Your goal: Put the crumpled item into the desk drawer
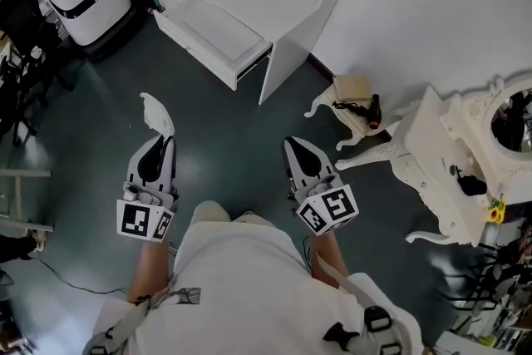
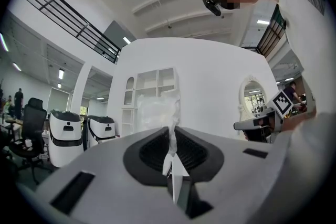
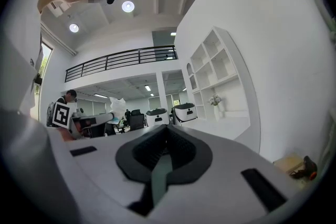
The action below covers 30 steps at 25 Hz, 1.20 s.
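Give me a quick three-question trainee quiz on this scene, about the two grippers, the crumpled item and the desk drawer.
1. True or false: the right gripper holds the crumpled item.
2. Multiple choice: in the head view, the desk drawer is A) pulled open, B) pushed shut, C) lying on the floor.
3. Short answer: which gripper has its jaws closed on the crumpled item?

Key
1. False: its jaws are together with nothing between them.
2. A
3. The left gripper
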{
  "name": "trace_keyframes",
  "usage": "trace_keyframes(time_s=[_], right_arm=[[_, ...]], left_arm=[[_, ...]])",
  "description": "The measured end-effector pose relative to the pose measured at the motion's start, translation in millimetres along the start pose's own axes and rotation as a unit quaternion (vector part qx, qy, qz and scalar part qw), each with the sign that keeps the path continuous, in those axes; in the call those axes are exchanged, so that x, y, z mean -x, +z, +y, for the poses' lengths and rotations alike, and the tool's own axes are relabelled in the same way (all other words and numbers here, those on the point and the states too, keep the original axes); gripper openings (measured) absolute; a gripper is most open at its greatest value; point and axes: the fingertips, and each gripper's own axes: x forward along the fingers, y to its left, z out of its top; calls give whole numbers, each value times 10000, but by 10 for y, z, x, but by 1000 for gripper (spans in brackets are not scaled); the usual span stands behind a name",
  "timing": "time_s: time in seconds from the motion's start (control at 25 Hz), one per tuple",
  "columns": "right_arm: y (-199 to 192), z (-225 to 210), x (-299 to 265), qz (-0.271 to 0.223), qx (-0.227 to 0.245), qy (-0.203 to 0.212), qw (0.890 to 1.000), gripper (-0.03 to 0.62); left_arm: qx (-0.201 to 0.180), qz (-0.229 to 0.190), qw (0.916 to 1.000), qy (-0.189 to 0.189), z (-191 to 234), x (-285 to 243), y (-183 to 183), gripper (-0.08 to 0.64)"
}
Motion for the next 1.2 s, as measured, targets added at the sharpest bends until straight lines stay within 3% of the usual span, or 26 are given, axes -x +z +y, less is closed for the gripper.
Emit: trace_keyframes(time_s=[0.32, 0.6, 0.92, 1.2], right_arm=[[-77, -155, -172, 222, -22, -16, 9998, 11], [-244, -511, -622, 597, -93, -242, 9979, 11], [-15, -832, -2045, 839, 211, -80, 9962, 11], [217, -916, -3118, 954, 394, -223, 9944, 11]], left_arm=[[100, 135, 9999, -8, 105, -227, -125, 41], [408, 340, 9977, -416, 276, -932, -536, 41], [642, 130, 9969, -428, 1257, -2038, -707, 41], [891, 79, 9945, -548, 2178, -2674, -822, 41]])
